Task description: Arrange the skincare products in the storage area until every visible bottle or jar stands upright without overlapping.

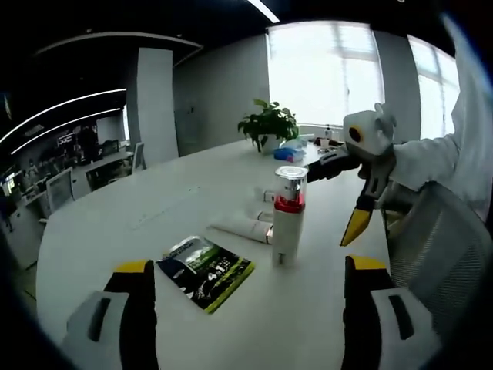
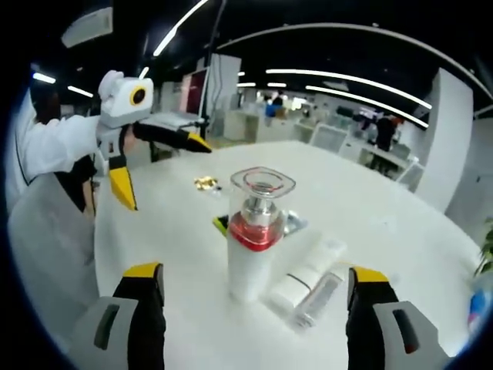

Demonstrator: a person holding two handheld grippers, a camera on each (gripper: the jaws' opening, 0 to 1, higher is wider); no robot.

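One bottle (image 2: 254,235) stands upright mid-table (image 1: 108,223); beside it two tubes (image 2: 308,287) lie flat, touching, long axes running away from the right gripper (image 2: 254,297) toward its right. Right gripper sits nearer them, jaws spread, nothing held. Left gripper (image 1: 246,289) likewise spread and empty, facing the bottle (image 1: 288,216) with a tube (image 1: 245,228) lying behind it. A packet (image 1: 206,271) rests flat nearby.

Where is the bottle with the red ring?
The bottle with the red ring stands upright on the white table, between both views' jaws, with the lying white tube and the green packet beside it.
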